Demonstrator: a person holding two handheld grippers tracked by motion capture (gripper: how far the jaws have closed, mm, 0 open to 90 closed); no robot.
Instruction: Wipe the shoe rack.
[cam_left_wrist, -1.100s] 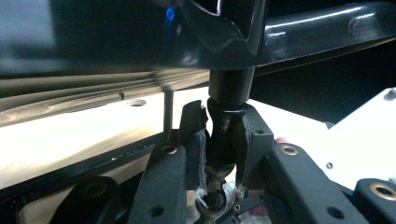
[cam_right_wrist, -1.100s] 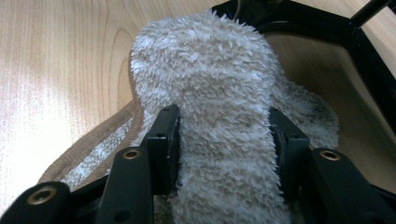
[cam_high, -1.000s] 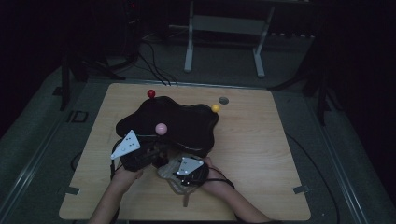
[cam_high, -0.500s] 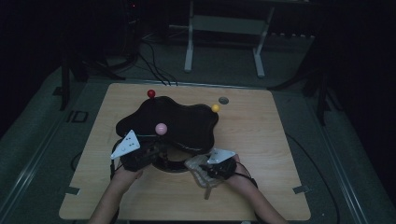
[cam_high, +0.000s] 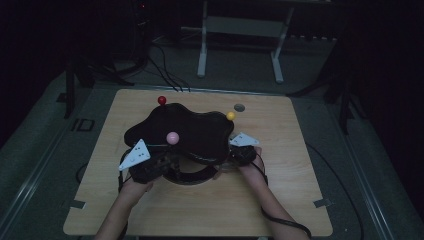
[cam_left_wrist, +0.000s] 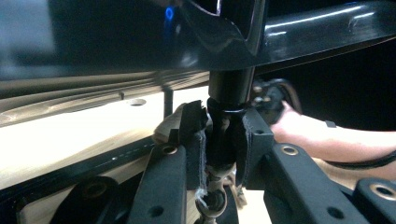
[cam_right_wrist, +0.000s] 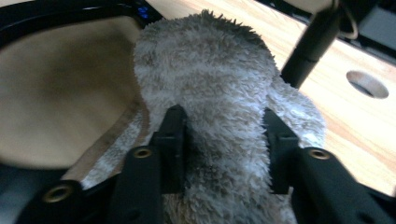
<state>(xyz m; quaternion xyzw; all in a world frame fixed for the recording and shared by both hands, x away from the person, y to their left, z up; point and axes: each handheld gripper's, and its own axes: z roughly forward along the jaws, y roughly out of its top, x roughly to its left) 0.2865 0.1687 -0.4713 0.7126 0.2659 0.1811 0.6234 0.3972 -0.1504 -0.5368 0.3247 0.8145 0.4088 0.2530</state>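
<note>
A glossy black blob-shaped top (cam_high: 195, 132) stands on thin posts above the wooden table (cam_high: 280, 200); a pink ball (cam_high: 172, 137) rests on it, with a red ball (cam_high: 161, 100) and a yellow ball (cam_high: 230, 116) at its rim. My left gripper (cam_high: 165, 162) is under the front left edge, shut on a black post (cam_left_wrist: 229, 88) between its pads (cam_left_wrist: 194, 135). My right gripper (cam_high: 235, 157) sits at the front right edge. Its jaws have just been opening a little, with a grey fluffy cloth (cam_right_wrist: 210, 70) still squeezed between them.
A black ring base (cam_high: 192, 175) lies under the top, near the grippers. Another thin post (cam_right_wrist: 310, 44) rises just past the cloth, and a round hole (cam_right_wrist: 367, 84) is cut in the table beyond it. The person's right hand (cam_left_wrist: 299, 130) is behind the gripped post.
My right gripper has carried the cloth from the front middle of the black top over to its front right edge. The left gripper has stayed on its post.
</note>
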